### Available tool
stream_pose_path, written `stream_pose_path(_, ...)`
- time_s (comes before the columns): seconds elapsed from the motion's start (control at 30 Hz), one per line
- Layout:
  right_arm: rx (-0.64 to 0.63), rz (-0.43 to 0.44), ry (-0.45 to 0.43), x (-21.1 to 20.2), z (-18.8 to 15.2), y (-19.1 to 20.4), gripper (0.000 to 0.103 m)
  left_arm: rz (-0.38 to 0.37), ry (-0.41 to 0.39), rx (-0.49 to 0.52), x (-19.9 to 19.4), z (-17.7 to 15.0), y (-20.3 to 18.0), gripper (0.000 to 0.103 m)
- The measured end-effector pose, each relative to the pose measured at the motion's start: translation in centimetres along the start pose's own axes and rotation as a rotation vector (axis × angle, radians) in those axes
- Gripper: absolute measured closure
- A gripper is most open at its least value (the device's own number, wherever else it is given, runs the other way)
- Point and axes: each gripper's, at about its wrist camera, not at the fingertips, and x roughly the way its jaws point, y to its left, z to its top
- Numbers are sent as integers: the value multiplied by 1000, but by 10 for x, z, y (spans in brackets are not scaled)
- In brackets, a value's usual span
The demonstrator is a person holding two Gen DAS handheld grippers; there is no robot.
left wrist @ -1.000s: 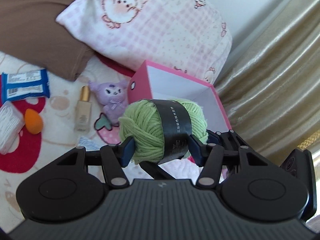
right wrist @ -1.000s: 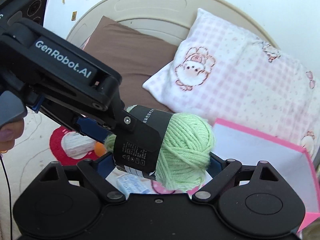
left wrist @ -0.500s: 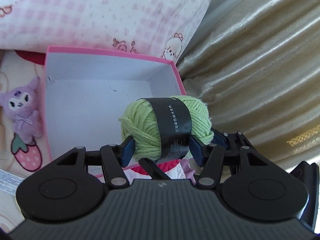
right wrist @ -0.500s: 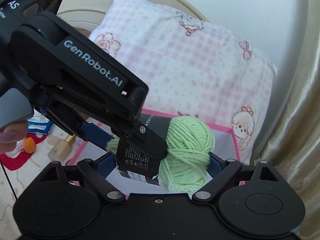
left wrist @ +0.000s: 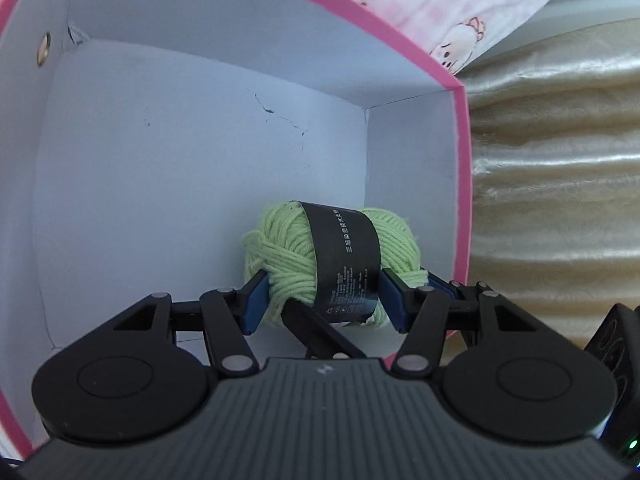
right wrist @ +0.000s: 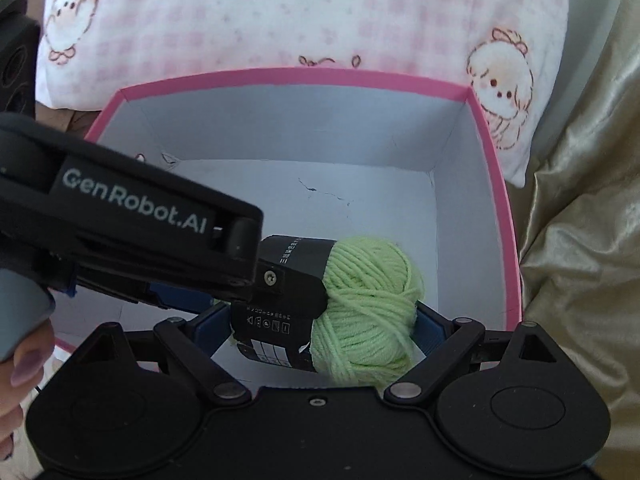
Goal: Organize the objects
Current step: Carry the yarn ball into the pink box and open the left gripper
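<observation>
The ball of green yarn (left wrist: pixel 332 264), wrapped in a black paper band (left wrist: pixel 344 256), hangs inside the open pink-rimmed box (left wrist: pixel 460 184), toward the box's 4 o'clock corner in the left wrist view; whether it touches the white floor cannot be told. The left gripper (left wrist: pixel 324 300) stands about half open with its blue pads (left wrist: pixel 254 304) pressed into the yarn on either side of the band. The right gripper (right wrist: pixel 316 332) also brackets the ball, its pads against the two ends, so both seem to clamp it. The yarn looks light, soft and squashy, unlikely to break, though loose strands could snag. The banded middle is probably the firmest place to hold. A pink checked pillow (right wrist: pixel 280 16) lies at 12 o'clock beyond the box.
</observation>
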Motion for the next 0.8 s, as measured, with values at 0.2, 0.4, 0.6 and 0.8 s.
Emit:
stream_pose_path(0.2,2,-24,1,-1,-14,-4,7,7,42,23,6,-2,5,48)
stream_pose_path(0.4,-6,-55,-47,-2,-17,-8,17,12,-5,42,24,0,-10,54)
stream_pose_path(0.6,-82,-134,-65,-4,-23,-6,17,33,-22,135,31,-10,-28,54)
stream_pose_path(0.8,-41,-93,-133,-33,-30,-5,14,107,-49,179,-2,-17,-42,34)
